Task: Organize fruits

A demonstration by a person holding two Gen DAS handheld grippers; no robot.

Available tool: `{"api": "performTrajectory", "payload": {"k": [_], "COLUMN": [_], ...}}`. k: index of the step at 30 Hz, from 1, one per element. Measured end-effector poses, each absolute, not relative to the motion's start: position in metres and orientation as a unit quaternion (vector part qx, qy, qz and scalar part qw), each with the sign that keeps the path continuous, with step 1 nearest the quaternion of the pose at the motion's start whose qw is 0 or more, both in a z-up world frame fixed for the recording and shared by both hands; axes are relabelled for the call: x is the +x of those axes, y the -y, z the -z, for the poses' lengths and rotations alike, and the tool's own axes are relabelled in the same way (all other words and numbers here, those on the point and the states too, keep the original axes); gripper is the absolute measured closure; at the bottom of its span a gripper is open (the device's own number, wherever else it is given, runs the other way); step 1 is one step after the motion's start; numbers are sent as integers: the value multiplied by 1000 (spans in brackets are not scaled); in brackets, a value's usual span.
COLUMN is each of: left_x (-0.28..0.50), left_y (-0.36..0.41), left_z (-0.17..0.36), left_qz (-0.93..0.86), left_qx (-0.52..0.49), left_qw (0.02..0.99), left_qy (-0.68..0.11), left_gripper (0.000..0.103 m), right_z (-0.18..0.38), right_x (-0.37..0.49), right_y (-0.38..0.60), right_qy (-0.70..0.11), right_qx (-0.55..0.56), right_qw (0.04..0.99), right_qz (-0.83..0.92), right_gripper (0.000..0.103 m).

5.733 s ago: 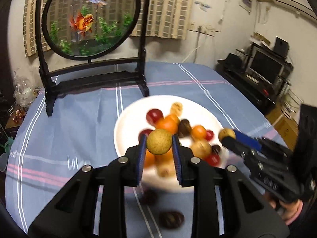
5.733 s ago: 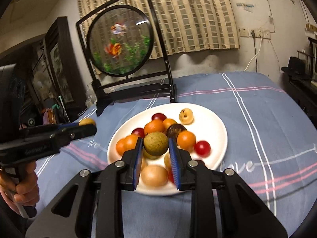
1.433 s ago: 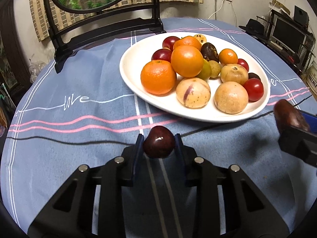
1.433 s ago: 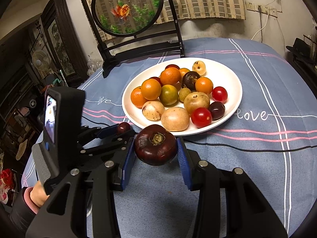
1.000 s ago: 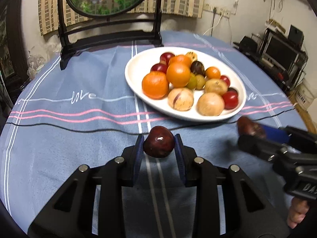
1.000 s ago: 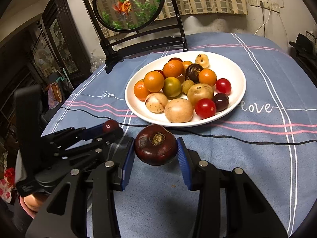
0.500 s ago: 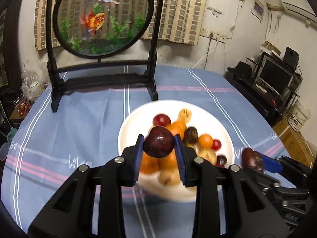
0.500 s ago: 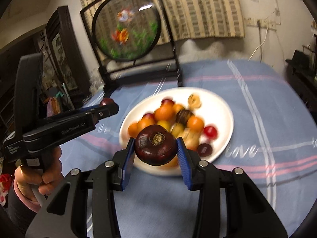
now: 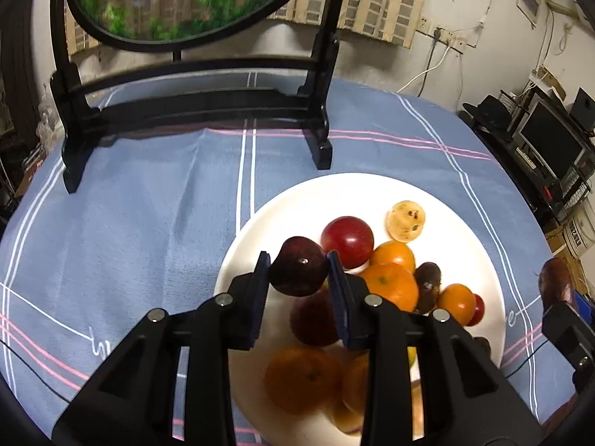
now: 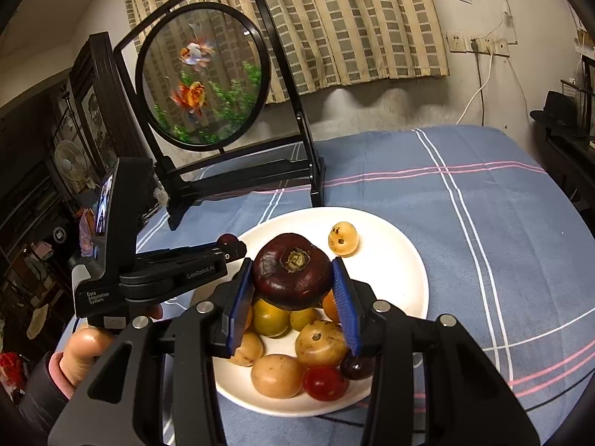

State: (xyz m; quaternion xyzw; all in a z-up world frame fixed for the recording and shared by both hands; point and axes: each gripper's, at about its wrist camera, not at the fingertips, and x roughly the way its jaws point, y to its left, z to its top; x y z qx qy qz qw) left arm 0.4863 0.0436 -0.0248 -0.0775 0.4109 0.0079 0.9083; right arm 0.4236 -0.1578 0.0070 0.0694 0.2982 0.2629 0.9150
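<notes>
Left wrist view has the left gripper (image 9: 299,273) clamped on a dark red fruit (image 9: 298,271) above the white plate's (image 9: 334,189) near-left rim, while the right gripper (image 10: 293,299), pinching the dark mangosteen (image 10: 292,270), hangs over the pile.

Checked curtain (image 10: 334,26) on a scuffed white wall (image 10: 513,89)

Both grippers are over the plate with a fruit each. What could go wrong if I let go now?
1. The fruits on the white plate are already heaped; the dark red fruit in the left gripper could roll off them onto the cloth.
2. The right gripper holds a bigger dark purple fruit close beside the left; the tools may collide.
</notes>
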Motion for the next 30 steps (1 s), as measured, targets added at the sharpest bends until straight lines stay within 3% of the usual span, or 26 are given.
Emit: {"api": "performTrajectory", "payload": {"k": [5,7,9,16,30], "left_x": [489,485,479,439,354], "left_y": [-44,-45,-44,-50,-46], "left_z": [36,34,27,-7,-37], "left_qz": [-20,-26,-35,-71,-96], "left_qx": [-82,-86,-81,-75,-70], "left_qw": [903,906,912,926,939], "left_qy": [-421,-414,-400,-362,-323], "left_gripper": [69,52,42,22,16], "right_z": [-5,-3,-1,9,33], "right_x": [426,427,430,439,449], "right_y": [156,155,154,147,123], "right_qy": [-300,-301,-305,-321,-364], "right_qx": [66,64,63,53,18], "right_qw": [915,915,914,909,894], "right_qz": [-261,-262,-261,-259,-261], "right_gripper": [61,61,61,61,57]}}
